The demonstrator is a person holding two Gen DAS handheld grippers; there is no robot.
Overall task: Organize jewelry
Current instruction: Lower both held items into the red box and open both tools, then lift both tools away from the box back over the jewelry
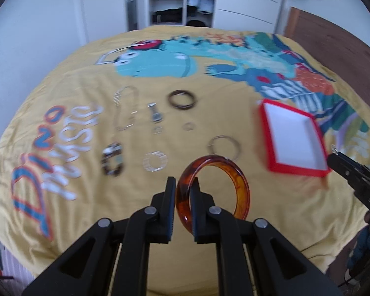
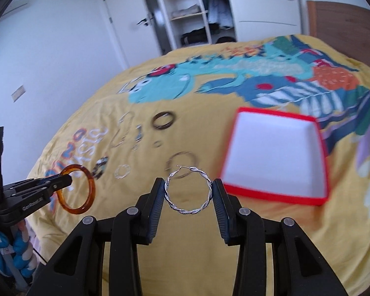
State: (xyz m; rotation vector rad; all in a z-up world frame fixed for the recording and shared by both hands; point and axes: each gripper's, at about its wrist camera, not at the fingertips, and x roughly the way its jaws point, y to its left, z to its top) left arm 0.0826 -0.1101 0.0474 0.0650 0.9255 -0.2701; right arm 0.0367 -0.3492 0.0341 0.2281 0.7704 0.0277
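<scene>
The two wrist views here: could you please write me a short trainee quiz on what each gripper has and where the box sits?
1. True or false: the left gripper is shut on the amber bangle.
2. What does the right gripper hold between its pads? A) a dark ring B) a twisted silver hoop earring C) a watch
3. What is inside the red box?

Key:
1. True; its pads pinch the bangle's wall, one inside the ring and one outside.
2. B; the twisted silver hoop earring is clamped across its width.
3. Nothing visible; its white inside is bare, and the other jewelry lies on the yellow bedspread.
</scene>
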